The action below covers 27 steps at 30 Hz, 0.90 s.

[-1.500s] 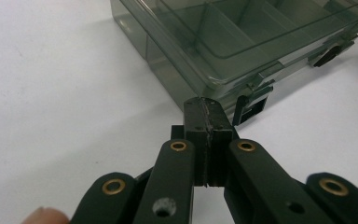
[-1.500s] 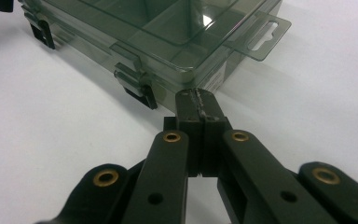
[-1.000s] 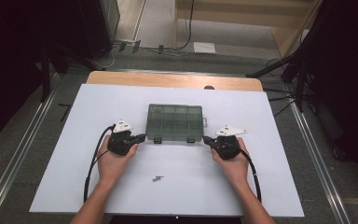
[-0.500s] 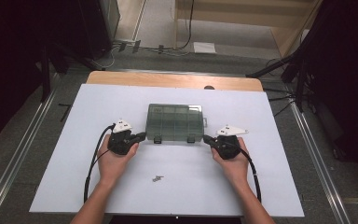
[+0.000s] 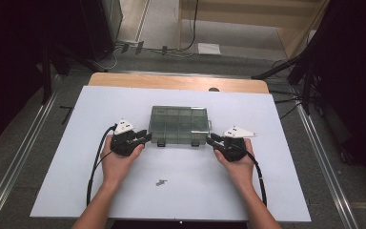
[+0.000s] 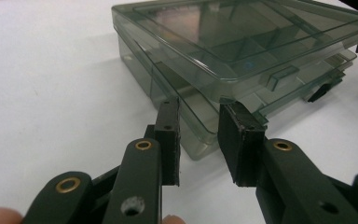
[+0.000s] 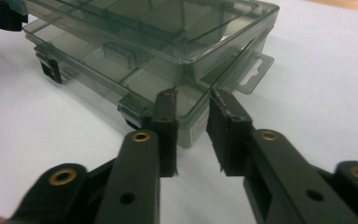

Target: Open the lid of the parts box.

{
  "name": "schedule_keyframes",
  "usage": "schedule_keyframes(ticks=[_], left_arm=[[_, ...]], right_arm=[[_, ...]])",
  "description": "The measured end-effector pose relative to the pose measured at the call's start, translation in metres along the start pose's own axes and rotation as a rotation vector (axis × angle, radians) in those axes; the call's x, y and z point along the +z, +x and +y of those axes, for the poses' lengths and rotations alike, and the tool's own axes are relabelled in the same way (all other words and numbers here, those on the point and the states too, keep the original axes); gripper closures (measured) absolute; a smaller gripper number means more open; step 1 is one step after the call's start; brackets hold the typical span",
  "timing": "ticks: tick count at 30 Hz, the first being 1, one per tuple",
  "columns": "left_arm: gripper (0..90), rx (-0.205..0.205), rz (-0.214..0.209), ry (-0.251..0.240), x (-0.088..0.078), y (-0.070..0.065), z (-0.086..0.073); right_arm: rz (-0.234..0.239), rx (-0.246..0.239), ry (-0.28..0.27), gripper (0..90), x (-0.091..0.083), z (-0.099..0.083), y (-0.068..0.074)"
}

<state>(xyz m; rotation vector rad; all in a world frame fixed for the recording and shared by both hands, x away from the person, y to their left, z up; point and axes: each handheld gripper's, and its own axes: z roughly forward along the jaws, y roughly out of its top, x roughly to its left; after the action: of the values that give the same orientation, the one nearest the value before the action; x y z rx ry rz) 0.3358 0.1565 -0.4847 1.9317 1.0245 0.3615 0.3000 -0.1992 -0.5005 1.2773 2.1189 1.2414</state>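
Freeing the compartment box (image 5: 180,125) near the worktop's middle, toward its far edge.

From above, we are flanking its near corners with left gripper (image 5: 145,138) and right gripper (image 5: 210,140). Along each gripper (image 6: 199,135) (image 7: 193,130), jaws have just been parting, gripping nothing; we are advising backing straight off, lid undisturbed.

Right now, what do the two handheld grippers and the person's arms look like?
Both the left gripper and right gripper are black, with brass-ringed rivets, flat black pads, a pale three-cornered top plate and a trailing black cable. Forearms are bare, with no sleeves.
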Motion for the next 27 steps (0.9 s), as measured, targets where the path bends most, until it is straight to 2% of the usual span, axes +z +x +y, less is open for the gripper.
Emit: schedule_keyframes(ticks=[3, 5, 9, 11, 17, 22, 27], left_arm=[[68.9, 0.008, 0.005, -0.012, 0.001, 0.000, 0.001], [61.2, 0.019, 0.019, -0.033, 0.001, 0.001, 0.002], [60.9, 0.027, 0.028, -0.061, 0.001, 0.001, 0.005], [60.9, 0.042, 0.033, -0.061, 0.001, 0.002, 0.007], [60.9, 0.048, 0.044, -0.076, 0.001, 0.003, 0.012], [61.0, 0.076, 0.046, -0.087, 0.002, 0.003, 0.016], [61.2, 0.079, 0.054, -0.109, 0.003, 0.003, 0.019]], right_arm=[[-0.003, -0.001, -0.017, 66.9, -0.001, 0.002, 0.000], [-0.011, -0.007, -0.026, 64.9, -0.001, 0.004, 0.000], [-0.016, 0.000, -0.045, 62.9, -0.001, 0.008, -0.001], [-0.017, -0.006, -0.053, 62.2, -0.001, 0.009, -0.001], [-0.045, -0.018, -0.078, 61.0, 0.001, 0.013, -0.002], [-0.057, -0.015, -0.077, 60.9, 0.002, 0.015, -0.006], [-0.063, -0.025, -0.089, 62.0, 0.003, 0.022, -0.006]])
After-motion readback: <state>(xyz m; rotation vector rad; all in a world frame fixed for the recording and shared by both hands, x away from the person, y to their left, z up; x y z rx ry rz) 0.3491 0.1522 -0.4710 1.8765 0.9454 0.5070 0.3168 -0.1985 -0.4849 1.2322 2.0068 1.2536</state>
